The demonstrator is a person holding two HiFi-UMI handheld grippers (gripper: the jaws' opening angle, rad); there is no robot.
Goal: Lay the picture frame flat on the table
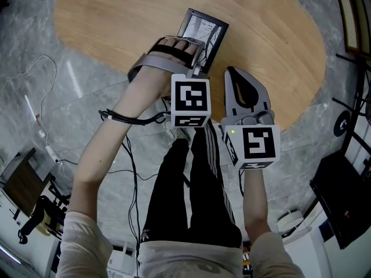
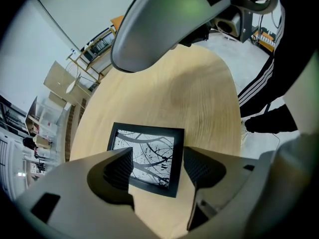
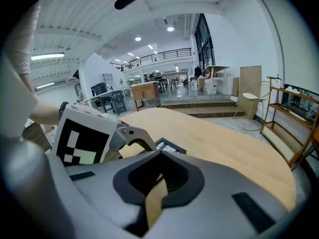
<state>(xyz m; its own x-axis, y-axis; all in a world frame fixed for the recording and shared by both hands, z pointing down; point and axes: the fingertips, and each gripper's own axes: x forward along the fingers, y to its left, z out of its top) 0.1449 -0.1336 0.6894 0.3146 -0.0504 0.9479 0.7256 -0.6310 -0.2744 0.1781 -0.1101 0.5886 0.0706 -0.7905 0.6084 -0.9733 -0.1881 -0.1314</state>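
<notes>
A: As seen in the head view, where is the frame (image 1: 206, 30) found?

B: On the wooden table (image 1: 272, 45), toward its far side. It appears to lie flat, glass side up. A black border is noted around a pale print with dark branching lines.

A: Left gripper (image 1: 199, 51)?

B: It is held just over the frame's near edge. In the left gripper view the jaws of the left gripper (image 2: 157, 166) are set wide apart and nothing is clamped. The frame (image 2: 149, 156) is seen on the table (image 2: 199, 98) through the gap. Whether the tips touch it cannot be told.

A: Right gripper (image 1: 240, 86)?

B: It is held beside the left one, nearer the table's edge and clear of the frame. In the right gripper view the jaws of the right gripper (image 3: 159, 183) are drawn almost together. Only a thin slit is left, and bare table (image 3: 224, 138) shows through it. Nothing is held.

A: Anything else noted?

B: A corner of the frame (image 3: 169, 146) is seen low on the table past the left gripper's marker cube (image 3: 82, 141). Black trousers (image 1: 194, 184) with white stripes are noted below both grippers.
</notes>
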